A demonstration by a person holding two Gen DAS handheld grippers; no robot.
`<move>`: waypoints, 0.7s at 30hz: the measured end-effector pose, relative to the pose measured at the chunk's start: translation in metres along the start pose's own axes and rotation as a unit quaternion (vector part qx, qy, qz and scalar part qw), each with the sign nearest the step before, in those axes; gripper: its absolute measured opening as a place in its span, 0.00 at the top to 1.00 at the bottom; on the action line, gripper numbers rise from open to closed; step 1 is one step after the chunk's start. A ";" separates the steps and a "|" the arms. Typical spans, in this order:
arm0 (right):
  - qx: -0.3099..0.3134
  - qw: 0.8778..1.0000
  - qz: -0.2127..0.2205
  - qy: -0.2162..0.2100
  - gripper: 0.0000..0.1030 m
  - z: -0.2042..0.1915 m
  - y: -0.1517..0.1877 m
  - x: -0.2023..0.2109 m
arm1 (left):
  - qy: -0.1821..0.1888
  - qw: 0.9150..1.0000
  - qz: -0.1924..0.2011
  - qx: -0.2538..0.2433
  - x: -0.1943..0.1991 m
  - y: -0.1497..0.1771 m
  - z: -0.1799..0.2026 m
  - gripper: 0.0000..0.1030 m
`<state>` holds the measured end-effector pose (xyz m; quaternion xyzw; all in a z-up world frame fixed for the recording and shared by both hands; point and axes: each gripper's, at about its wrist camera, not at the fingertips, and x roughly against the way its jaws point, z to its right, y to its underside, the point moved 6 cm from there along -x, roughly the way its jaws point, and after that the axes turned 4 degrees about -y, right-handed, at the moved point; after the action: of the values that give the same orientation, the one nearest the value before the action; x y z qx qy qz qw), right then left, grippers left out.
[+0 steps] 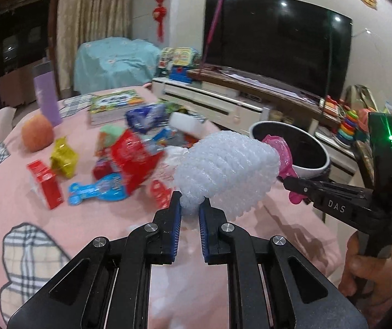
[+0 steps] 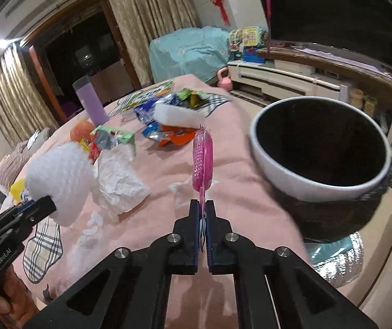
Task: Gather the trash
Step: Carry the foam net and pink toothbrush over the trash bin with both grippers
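Bubble wrap, a white crumpled wad of it (image 1: 224, 172), sits pinched between the blue pads of the left gripper (image 1: 190, 208), whose jaws are pressed on its lower end; the wad sticks out ahead of the fingertips, lifted above the pink tablecloth (image 1: 91, 227). Right gripper (image 2: 203, 205) has its jaws pressed together on a thin pink plastic wrapper with a net pattern (image 2: 203, 161), which stands upright on edge, straight ahead of its fingertips. Ahead and to the right of this gripper stands the round bin with white rim and dark inside (image 2: 322, 148), at the table edge; the pink wrapper is near its rim but apart from it. In the left wrist view the same bin is just behind the wad, and a hand (image 1: 369, 271) holds the right tool at the right side. Further ahead on the cloth lie more wrappers, among them a red crumpled bag (image 1: 133, 159), a yellow foil packet (image 1: 64, 159) and a crumpled white paper (image 2: 119, 175). An orange fruit (image 1: 37, 134) and a lilac tall bottle (image 1: 46, 93) stand beyond them
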<state>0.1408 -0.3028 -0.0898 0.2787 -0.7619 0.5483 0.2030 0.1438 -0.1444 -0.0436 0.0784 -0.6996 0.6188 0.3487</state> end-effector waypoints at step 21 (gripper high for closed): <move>-0.043 0.998 0.033 0.034 0.97 0.073 -0.014 0.033 | 0.055 0.996 -0.025 -0.059 -0.046 -0.023 0.098 0.89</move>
<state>0.1243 -0.3818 -0.0828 0.2258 -0.7862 0.5304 0.2227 0.1525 -0.2546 -0.0507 0.0411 -0.7128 0.5706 0.4059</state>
